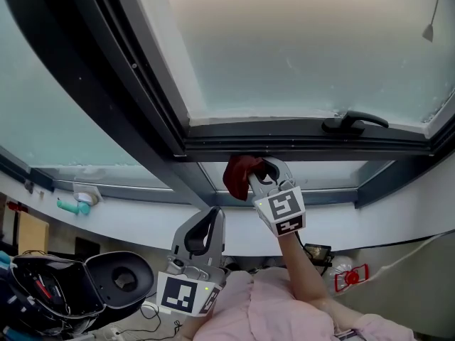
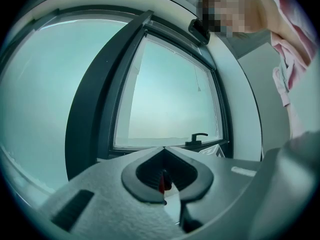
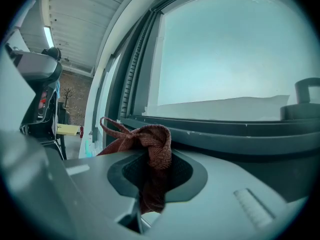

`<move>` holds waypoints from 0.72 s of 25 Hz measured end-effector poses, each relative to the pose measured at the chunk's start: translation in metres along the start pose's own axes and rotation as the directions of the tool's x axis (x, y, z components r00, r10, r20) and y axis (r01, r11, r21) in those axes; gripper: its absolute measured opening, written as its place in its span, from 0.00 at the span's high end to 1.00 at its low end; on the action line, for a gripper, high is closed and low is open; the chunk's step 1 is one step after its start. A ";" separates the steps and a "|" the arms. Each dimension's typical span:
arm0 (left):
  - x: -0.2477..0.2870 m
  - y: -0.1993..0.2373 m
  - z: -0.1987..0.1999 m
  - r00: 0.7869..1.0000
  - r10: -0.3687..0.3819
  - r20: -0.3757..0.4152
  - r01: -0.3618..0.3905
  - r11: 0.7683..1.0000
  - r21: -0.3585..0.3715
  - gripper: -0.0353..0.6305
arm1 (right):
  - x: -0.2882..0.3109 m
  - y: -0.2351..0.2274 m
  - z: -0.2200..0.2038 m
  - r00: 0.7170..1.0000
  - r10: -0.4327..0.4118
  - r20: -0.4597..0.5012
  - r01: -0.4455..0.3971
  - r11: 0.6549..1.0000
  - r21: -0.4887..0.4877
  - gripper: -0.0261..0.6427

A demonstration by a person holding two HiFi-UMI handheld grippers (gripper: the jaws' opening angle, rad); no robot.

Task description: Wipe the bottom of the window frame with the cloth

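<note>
A dark red cloth point(image 1: 238, 175) is bunched in my right gripper point(image 1: 266, 165), which is shut on it. It is held up against the underside of the dark bottom rail of the window frame point(image 1: 306, 145), left of the black window handle point(image 1: 353, 122). In the right gripper view the cloth point(image 3: 152, 149) hangs knotted between the jaws, just short of the frame's bottom rail point(image 3: 240, 134). My left gripper point(image 1: 212, 215) hangs lower, below the frame, its jaws together with nothing held. In the left gripper view the left gripper point(image 2: 164, 153) faces the window from a distance.
A thick dark mullion point(image 1: 106, 84) runs diagonally at left. A white ledge point(image 1: 142, 222) below the windows carries a teal object point(image 1: 71, 206). A black scooter point(image 1: 99, 283) stands at bottom left, and a red item point(image 1: 350, 278) lies at lower right. A blind cord pull point(image 1: 429, 30) hangs at top right.
</note>
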State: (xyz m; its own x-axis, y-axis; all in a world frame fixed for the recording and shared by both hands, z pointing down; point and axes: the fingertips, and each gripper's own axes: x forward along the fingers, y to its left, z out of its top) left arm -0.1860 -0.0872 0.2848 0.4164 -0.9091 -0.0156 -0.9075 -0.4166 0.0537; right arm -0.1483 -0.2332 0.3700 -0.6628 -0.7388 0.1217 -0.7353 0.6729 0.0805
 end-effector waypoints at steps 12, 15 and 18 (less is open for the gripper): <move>0.009 -0.022 -0.002 1.000 0.004 0.010 -0.004 1.000 0.001 0.95 | -0.016 -0.017 -0.004 1.000 0.008 0.010 -0.008 1.000 0.006 0.86; 0.011 -0.027 -0.002 1.000 0.000 0.007 0.000 1.000 -0.001 0.95 | -0.020 -0.023 -0.004 1.000 0.003 0.007 -0.003 1.000 0.004 0.86; 0.013 -0.030 -0.003 1.000 -0.002 0.007 0.002 1.000 -0.006 0.95 | -0.024 -0.028 -0.005 1.000 -0.004 0.007 0.004 1.000 0.007 0.86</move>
State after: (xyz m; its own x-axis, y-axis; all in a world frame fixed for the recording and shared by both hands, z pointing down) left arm -0.1528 -0.0863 0.2861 0.4177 -0.9083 -0.0225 -0.9064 -0.4183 0.0596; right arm -0.1110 -0.2344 0.3702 -0.6605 -0.7421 0.1142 -0.7392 0.6694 0.0740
